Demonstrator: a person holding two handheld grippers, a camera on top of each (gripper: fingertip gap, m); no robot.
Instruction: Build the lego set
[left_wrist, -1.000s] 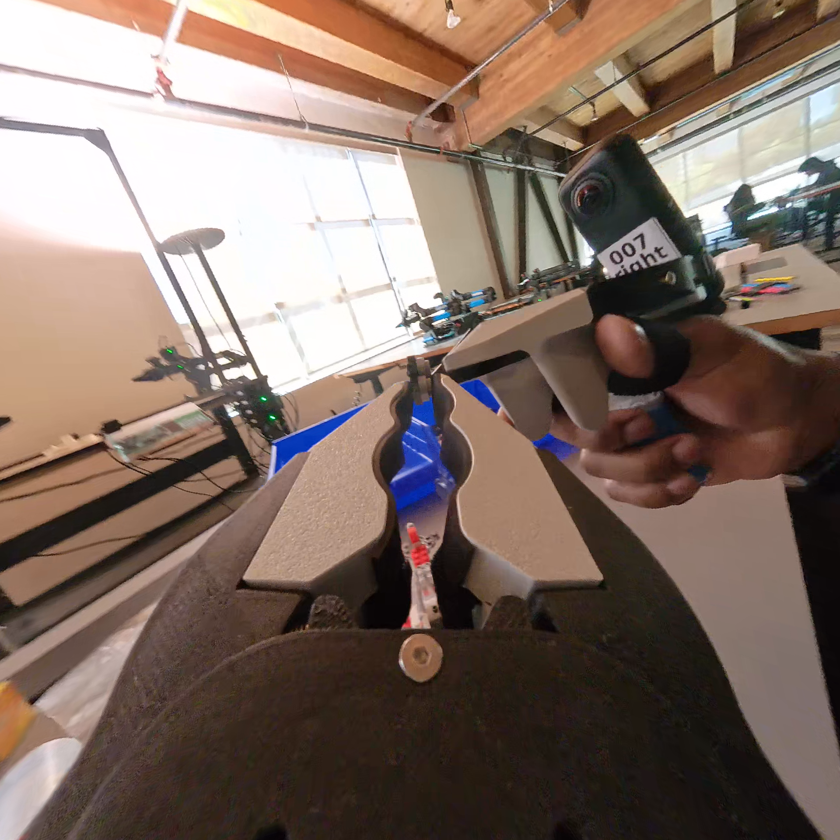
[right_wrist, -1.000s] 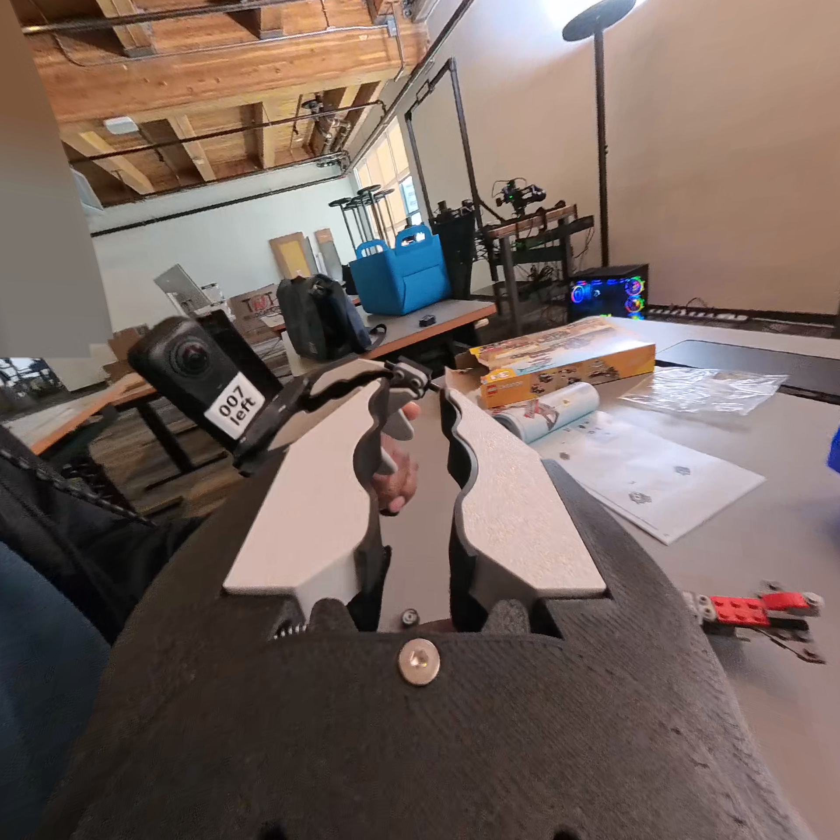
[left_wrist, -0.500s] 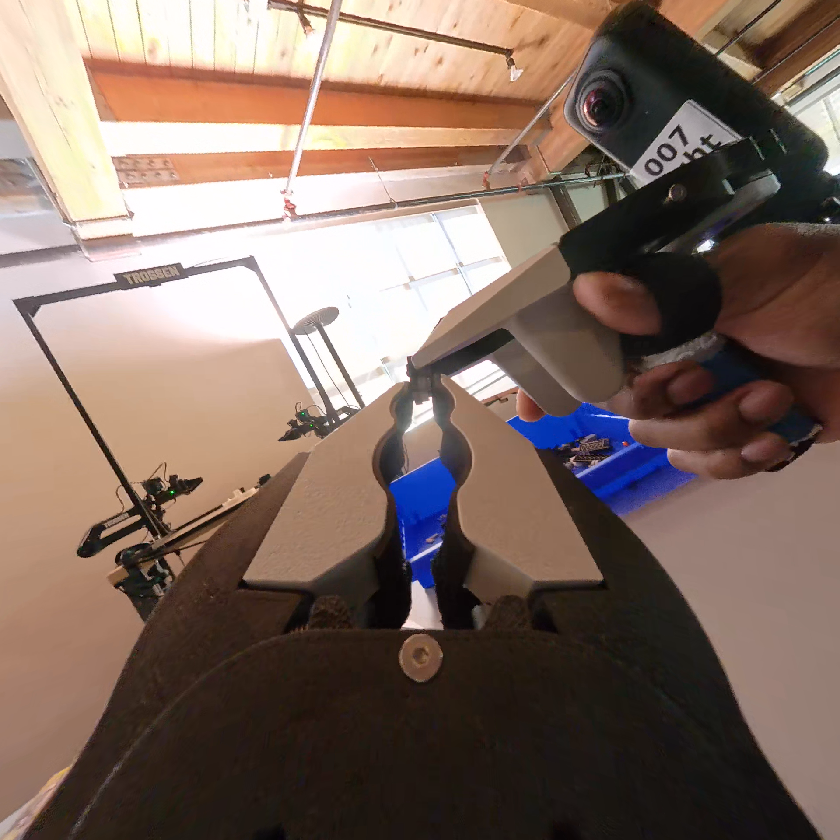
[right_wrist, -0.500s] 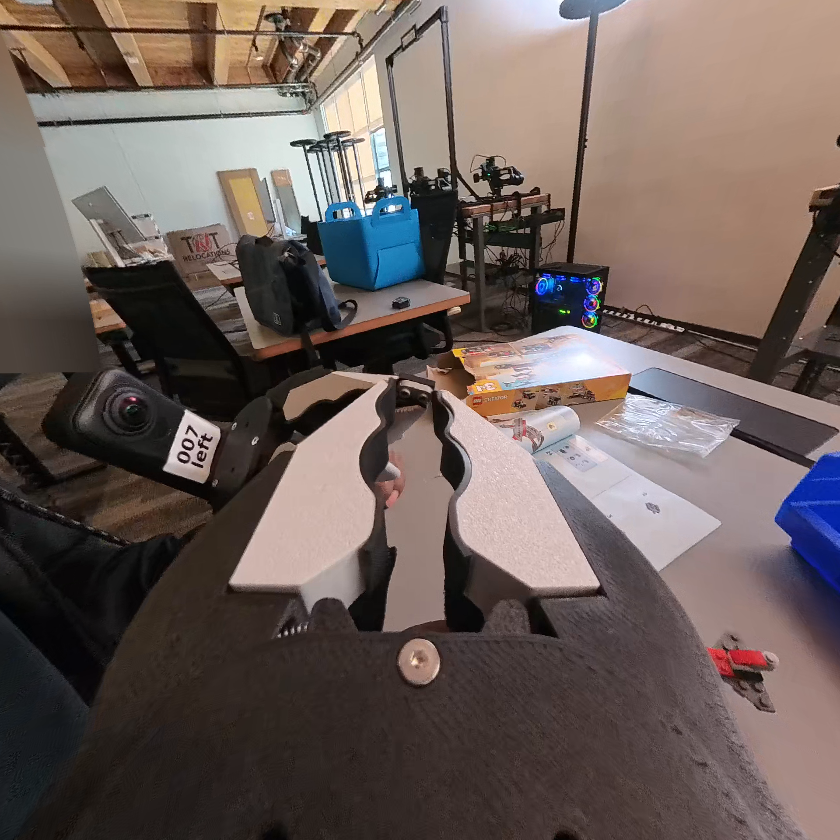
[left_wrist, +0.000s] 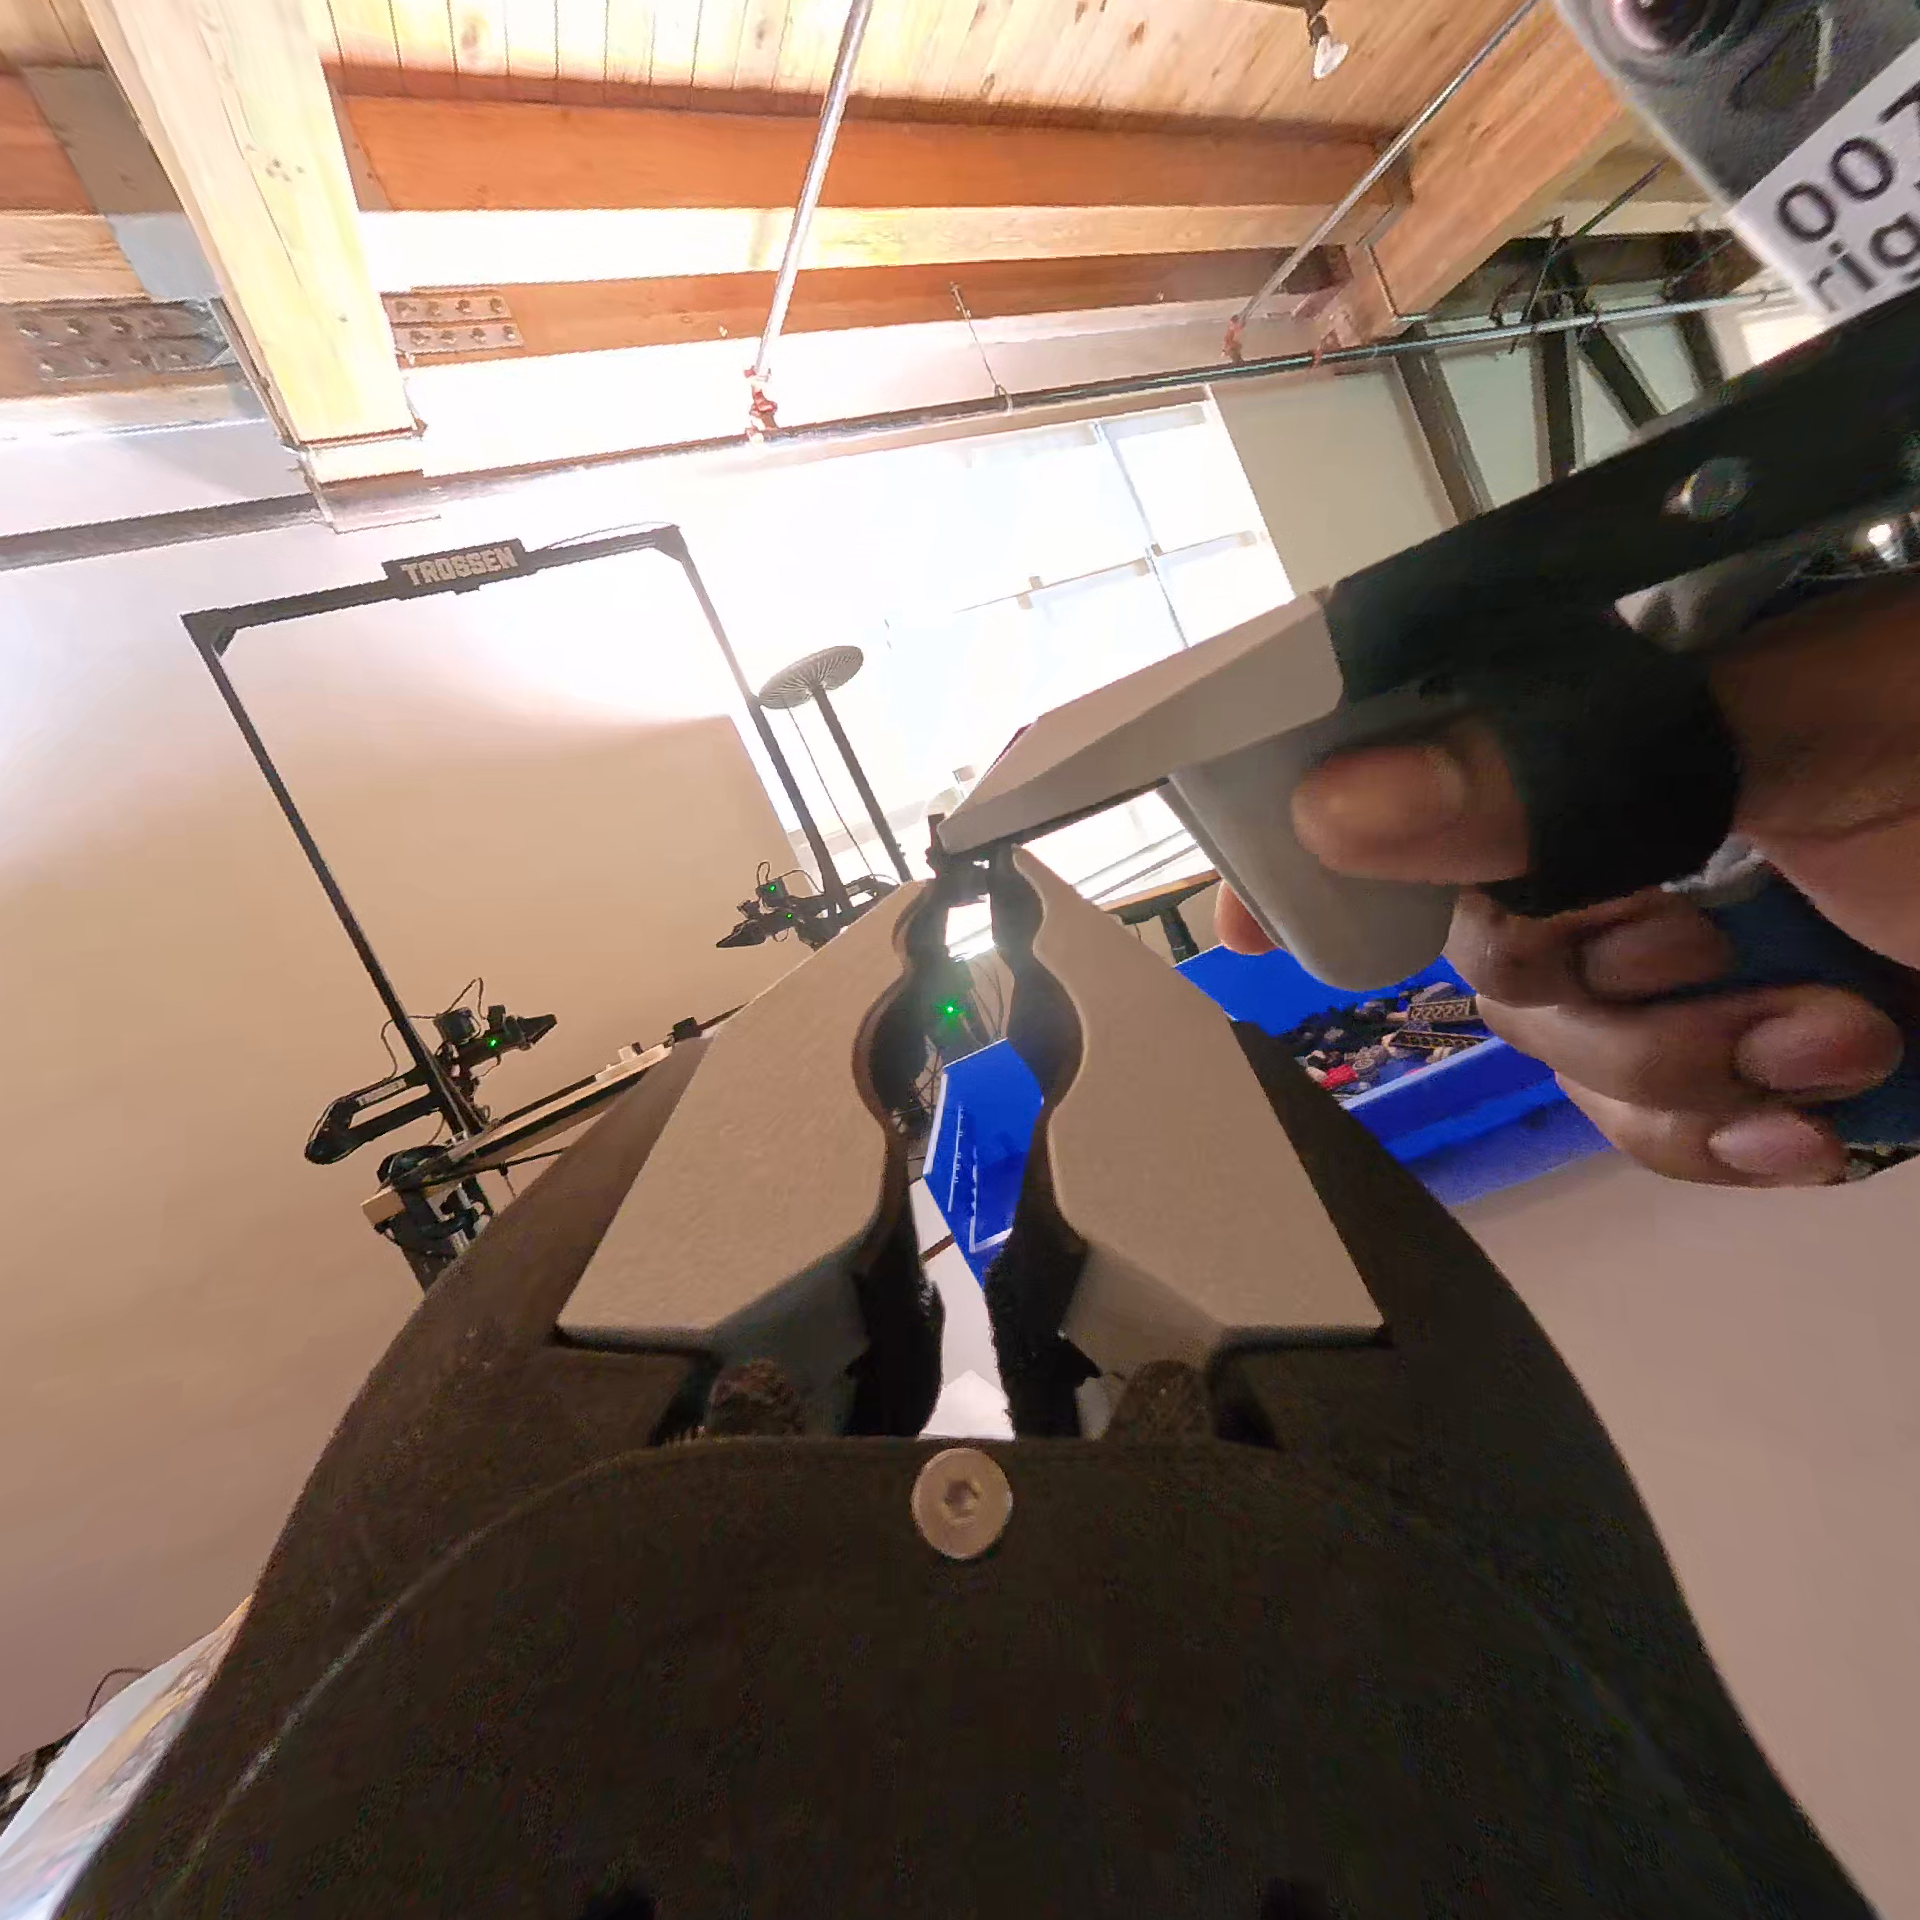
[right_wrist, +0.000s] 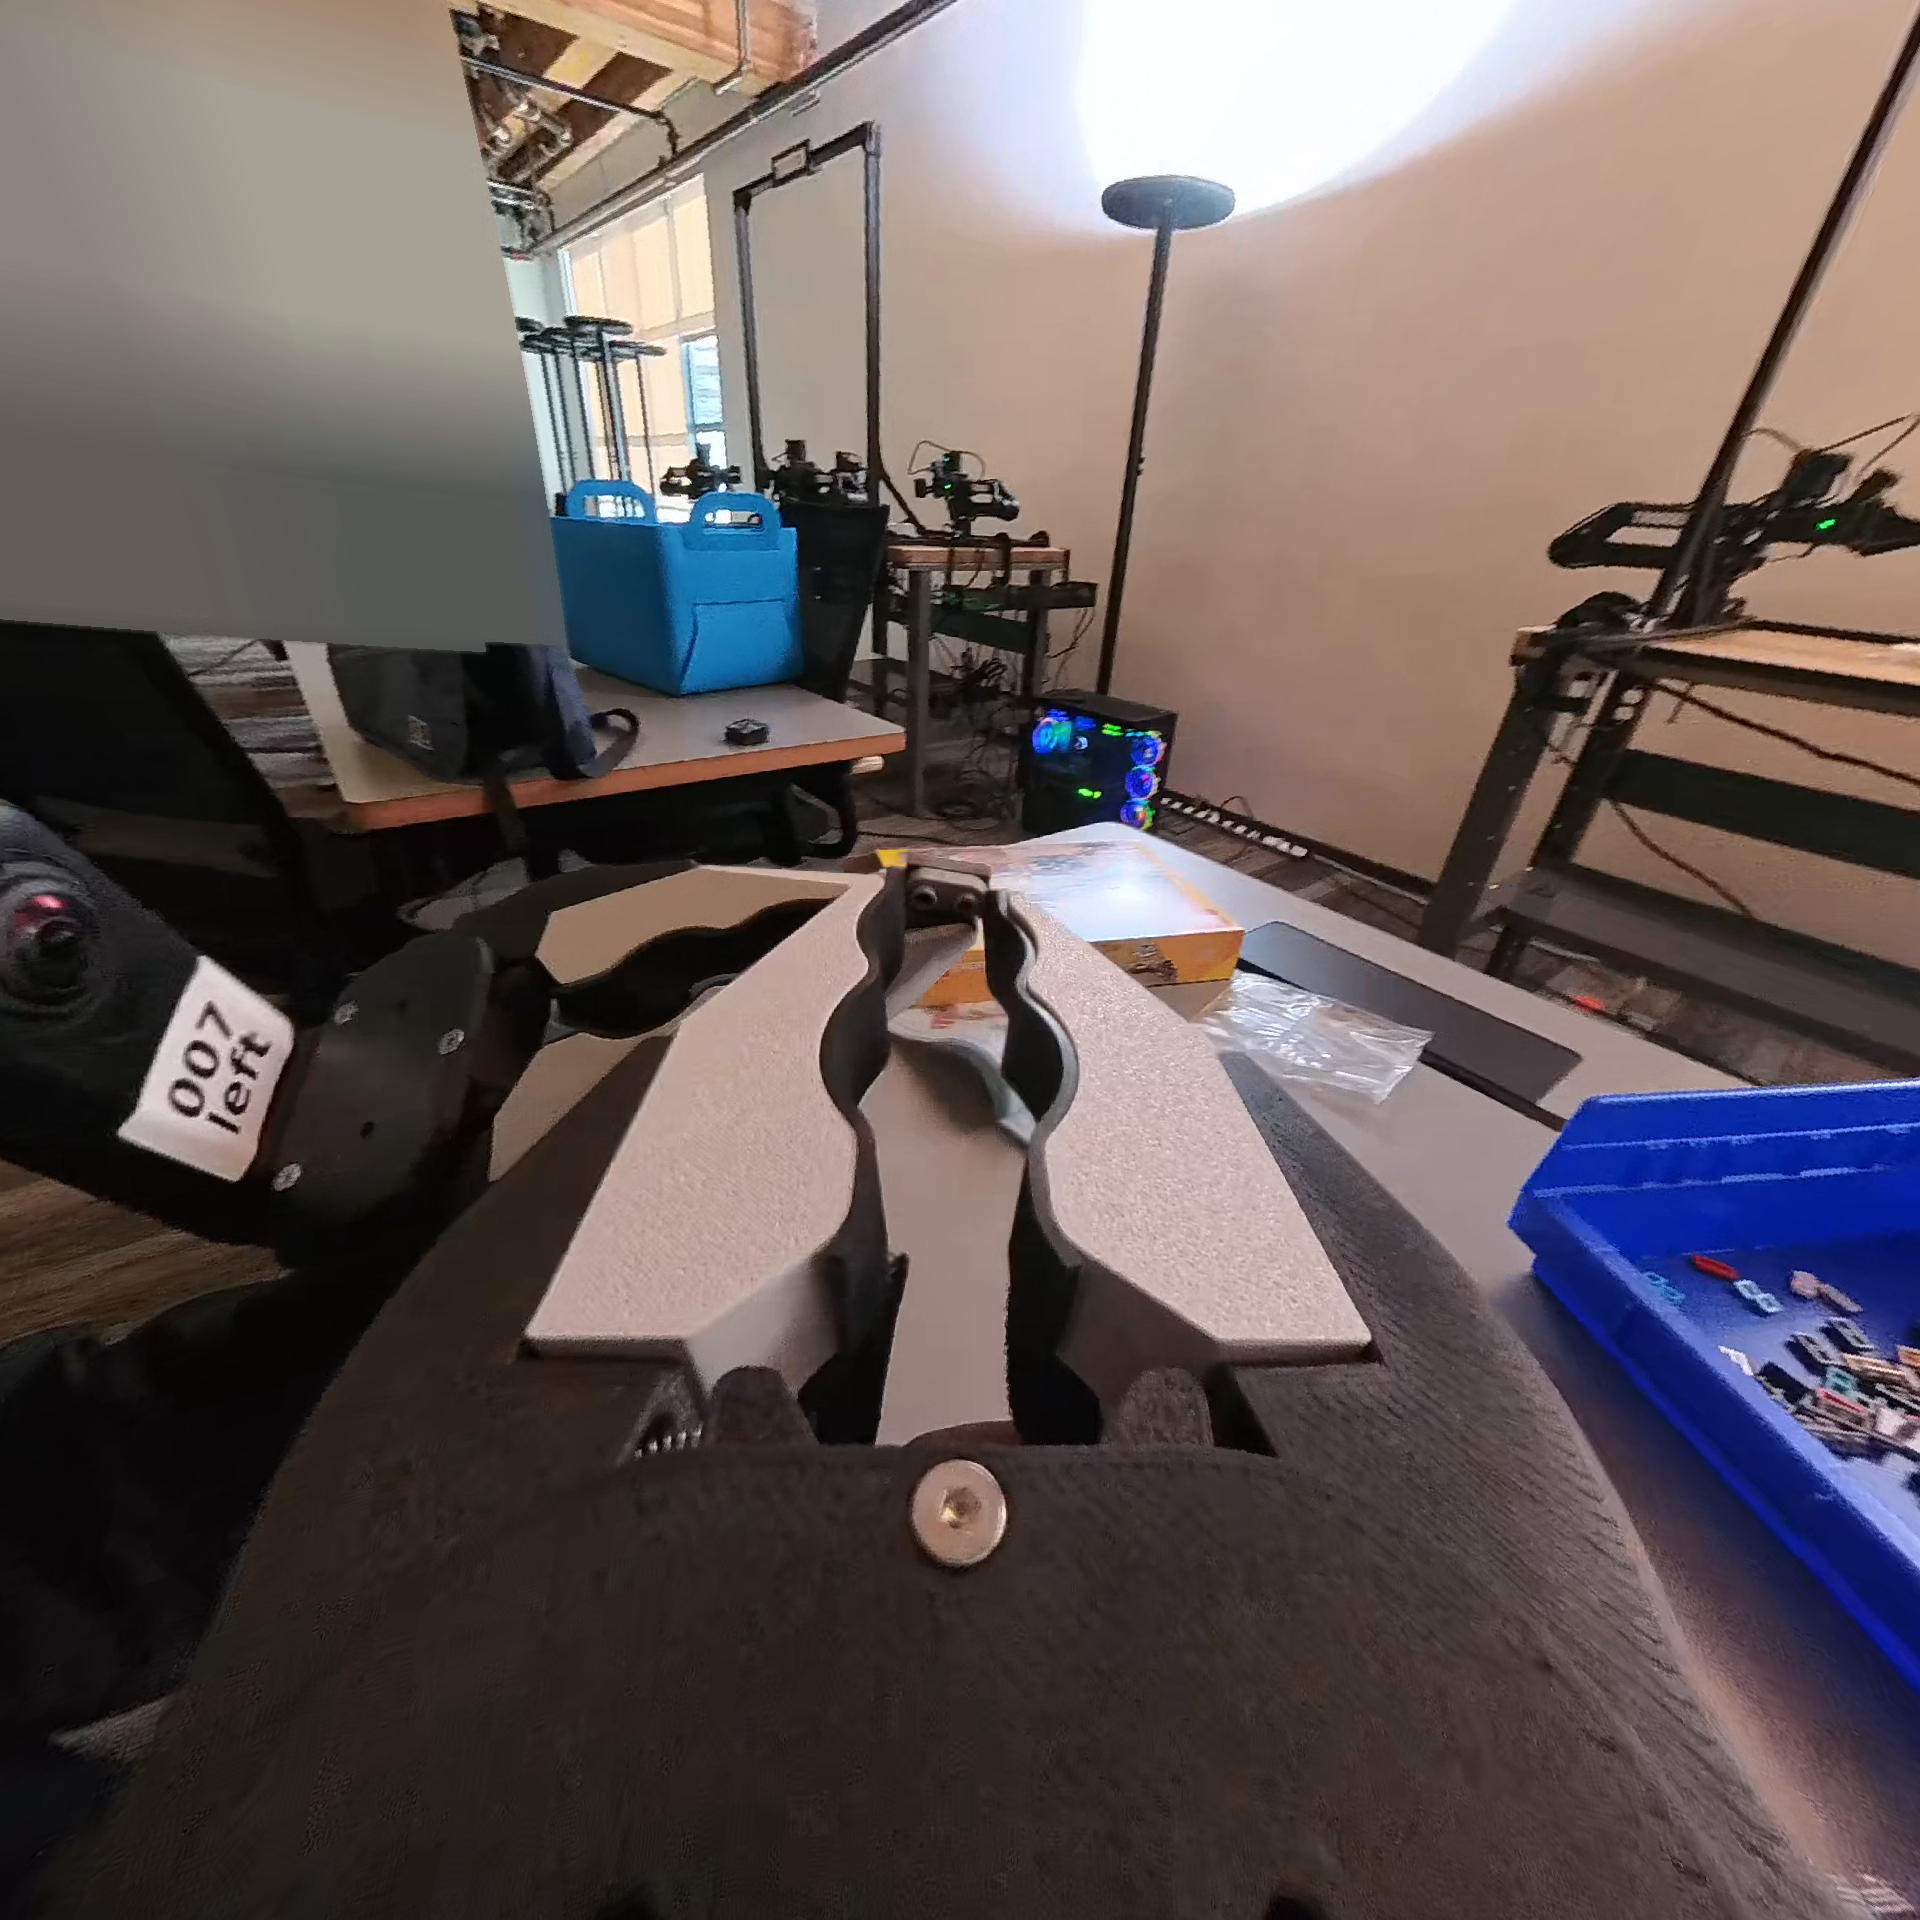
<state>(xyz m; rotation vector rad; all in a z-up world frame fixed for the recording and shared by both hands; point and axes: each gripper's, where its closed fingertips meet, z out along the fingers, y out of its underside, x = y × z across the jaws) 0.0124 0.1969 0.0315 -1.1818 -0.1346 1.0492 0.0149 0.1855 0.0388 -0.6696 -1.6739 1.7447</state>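
My left gripper (left_wrist: 966, 883) and right gripper (right_wrist: 940, 902) meet tip to tip in the air above the grey table (right_wrist: 1455, 1153). A small dark grey Lego piece (right_wrist: 940, 891) with two round holes sits between the right fingertips, with the jaws nearly shut on it. The left gripper (right_wrist: 873, 883) reaches in from the left and touches the same piece. In the left wrist view the piece (left_wrist: 961, 881) is a dark bit pinched at the left tips, and the right gripper's finger (left_wrist: 1143, 738) comes down onto it. A hand (left_wrist: 1683, 997) holds the right gripper.
A blue bin (right_wrist: 1621, 1278) of several loose Lego parts sits at the right; it also shows in the left wrist view (left_wrist: 1455, 1101). An orange Lego box (right_wrist: 1132, 914), a clear plastic bag (right_wrist: 1320, 1029) and a black mat (right_wrist: 1423, 1013) lie beyond. Less than 4 cm separates the two grippers' tips.
Both grippers have tilted upward while staying tip to tip. The red Lego assembly on the table has left the right wrist view and the blue bin has come in.
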